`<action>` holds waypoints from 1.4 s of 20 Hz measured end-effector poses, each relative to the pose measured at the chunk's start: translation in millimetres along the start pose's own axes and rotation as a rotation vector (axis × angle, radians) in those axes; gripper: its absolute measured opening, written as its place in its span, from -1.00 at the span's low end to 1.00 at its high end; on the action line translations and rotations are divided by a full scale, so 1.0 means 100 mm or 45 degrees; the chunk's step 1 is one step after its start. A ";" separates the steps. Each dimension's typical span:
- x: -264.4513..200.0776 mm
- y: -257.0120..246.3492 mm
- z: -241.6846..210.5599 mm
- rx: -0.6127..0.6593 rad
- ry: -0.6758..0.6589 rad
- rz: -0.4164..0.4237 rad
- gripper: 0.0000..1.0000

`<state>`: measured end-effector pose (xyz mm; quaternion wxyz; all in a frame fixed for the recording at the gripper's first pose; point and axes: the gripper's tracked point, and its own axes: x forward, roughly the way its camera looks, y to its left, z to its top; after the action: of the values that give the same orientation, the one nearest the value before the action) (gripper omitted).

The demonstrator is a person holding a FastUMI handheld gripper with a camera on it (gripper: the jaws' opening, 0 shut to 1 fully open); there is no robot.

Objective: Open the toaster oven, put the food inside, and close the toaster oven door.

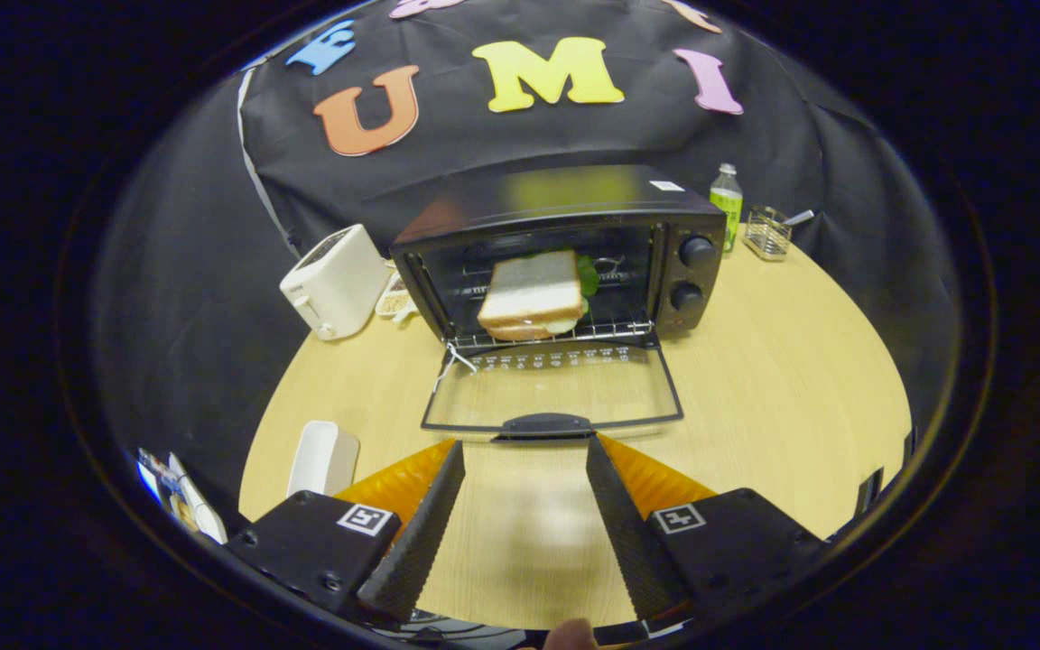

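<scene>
The claw [524, 469] is spread wide and holds nothing. It hangs low over the round desk [800, 379], and its two tips sit just in front of the door handle [545, 424]. I think it is lined up there so it can lift the door next.

The toaster oven [574, 262] stands near the back of the desk with its mouth facing the claw. Its glass door [552, 388] lies flat down on the desk, pointing toward the claw.

The sandwich [531, 296] is already inside, lying on the wire rack [565, 334]. Its long side points from front to back, into the oven. A green leaf [587, 273] peeks out at its far side.

A white toaster [335, 282] sits to the left of the oven.
</scene>
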<state>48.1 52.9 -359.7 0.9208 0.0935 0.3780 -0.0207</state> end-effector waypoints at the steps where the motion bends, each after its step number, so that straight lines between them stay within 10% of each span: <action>1: 0.04 -0.03 -0.07 0.007 0.004 -0.010 0.80; 28: 1.03 -0.13 -0.40 -0.004 0.065 -0.111 0.80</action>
<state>92.2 50.9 -461.9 0.9093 0.0760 0.4050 -0.0577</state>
